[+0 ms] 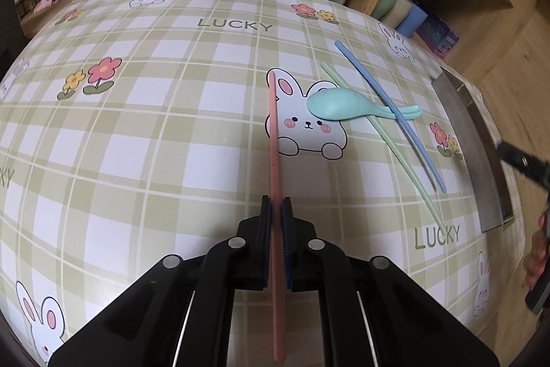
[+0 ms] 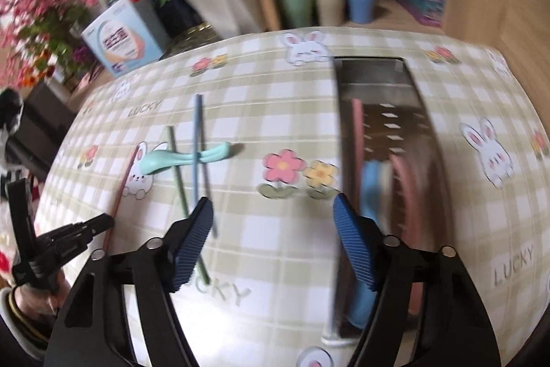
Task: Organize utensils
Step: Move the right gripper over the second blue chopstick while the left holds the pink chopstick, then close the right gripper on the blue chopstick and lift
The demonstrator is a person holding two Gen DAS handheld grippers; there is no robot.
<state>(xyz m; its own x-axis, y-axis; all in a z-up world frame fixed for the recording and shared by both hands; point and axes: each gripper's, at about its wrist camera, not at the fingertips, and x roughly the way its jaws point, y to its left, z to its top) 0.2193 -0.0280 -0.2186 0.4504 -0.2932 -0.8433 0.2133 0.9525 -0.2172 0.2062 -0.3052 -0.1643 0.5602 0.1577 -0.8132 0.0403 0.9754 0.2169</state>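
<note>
Left wrist view: pink chopstick (image 1: 274, 140) clamped between left gripper (image 1: 276, 212) pads, tip forward.

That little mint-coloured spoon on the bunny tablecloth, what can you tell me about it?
The mint spoon looks like matte plastic, with a rounded bowl and a short handle flaring at the tip. It lies flat on the tablecloth, bowl over a printed rabbit's ear. It rests across the green chopstick, while the blue chopstick crosses over its handle. Neither gripper touches it.

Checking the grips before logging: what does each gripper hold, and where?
Left gripper clamps the pink chopstick toward its near end. Right gripper holds nothing.
</note>
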